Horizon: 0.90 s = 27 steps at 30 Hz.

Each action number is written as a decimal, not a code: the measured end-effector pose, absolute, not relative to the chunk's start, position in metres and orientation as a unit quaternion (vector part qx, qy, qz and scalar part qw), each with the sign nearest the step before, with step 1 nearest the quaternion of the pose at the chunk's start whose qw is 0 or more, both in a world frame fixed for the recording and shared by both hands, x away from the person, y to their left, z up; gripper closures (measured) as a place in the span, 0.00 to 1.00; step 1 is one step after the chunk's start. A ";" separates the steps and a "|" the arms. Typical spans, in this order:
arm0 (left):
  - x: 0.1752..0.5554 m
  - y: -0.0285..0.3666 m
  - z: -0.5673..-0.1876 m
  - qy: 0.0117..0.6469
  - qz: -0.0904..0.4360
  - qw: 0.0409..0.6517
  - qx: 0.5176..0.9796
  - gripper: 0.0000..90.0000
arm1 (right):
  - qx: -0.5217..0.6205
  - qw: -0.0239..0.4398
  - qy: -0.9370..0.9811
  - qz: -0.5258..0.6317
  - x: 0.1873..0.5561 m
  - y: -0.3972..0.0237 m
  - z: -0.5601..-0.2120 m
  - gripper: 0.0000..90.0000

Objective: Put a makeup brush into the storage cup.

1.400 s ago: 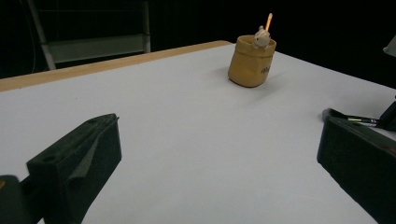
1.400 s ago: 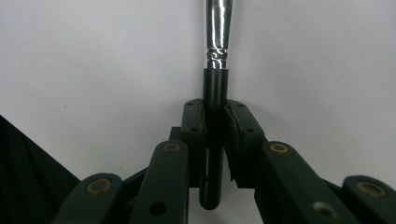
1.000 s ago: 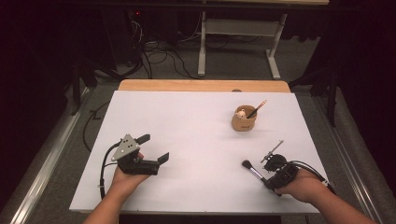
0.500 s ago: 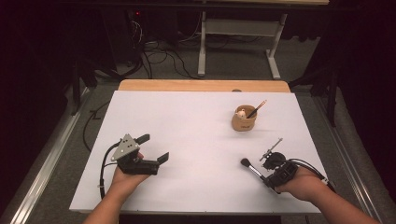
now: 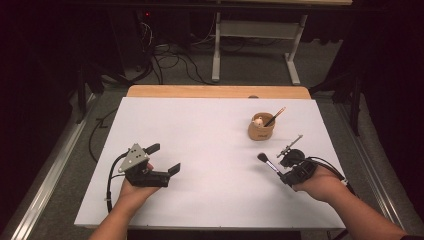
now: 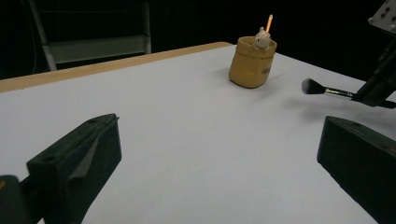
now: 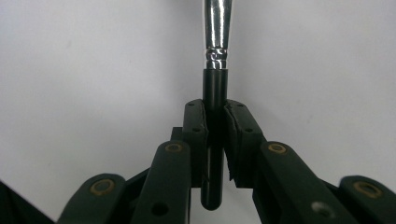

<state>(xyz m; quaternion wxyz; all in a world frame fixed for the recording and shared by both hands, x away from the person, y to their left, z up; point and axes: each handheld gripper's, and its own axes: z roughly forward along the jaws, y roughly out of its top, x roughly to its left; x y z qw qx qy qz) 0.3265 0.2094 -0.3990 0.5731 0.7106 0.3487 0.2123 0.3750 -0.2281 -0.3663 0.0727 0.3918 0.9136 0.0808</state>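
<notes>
1. Right gripper (image 5: 286, 175), lower right of the high view, is seen clamped on the makeup brush (image 5: 268, 164) handle; bristles seemingly clear of the white table (image 5: 210, 135).
2. Left gripper (image 5: 163, 158), lower left, is held wide open, empty.
3. Tan cup (image 5: 261, 129) is noted right of centre, a pencil (image 5: 274, 117) inside.

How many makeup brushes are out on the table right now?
1. The makeup brush is clamped by its handle in the right hand-held gripper, bristles pointing toward the table's middle. The tan cup holds a pencil-like stick; anything deeper inside is hidden.
</notes>
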 end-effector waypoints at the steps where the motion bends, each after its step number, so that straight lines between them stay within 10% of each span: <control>1: 0.327 0.210 -0.399 0.349 0.212 0.573 0.710 0.01 | 0.390 0.074 0.914 0.082 0.376 -0.228 -0.367 0.91; 27: 0.327 0.208 -0.401 0.351 0.211 0.569 0.713 0.01 | 0.419 0.145 0.860 0.253 0.376 -0.234 -0.386 0.91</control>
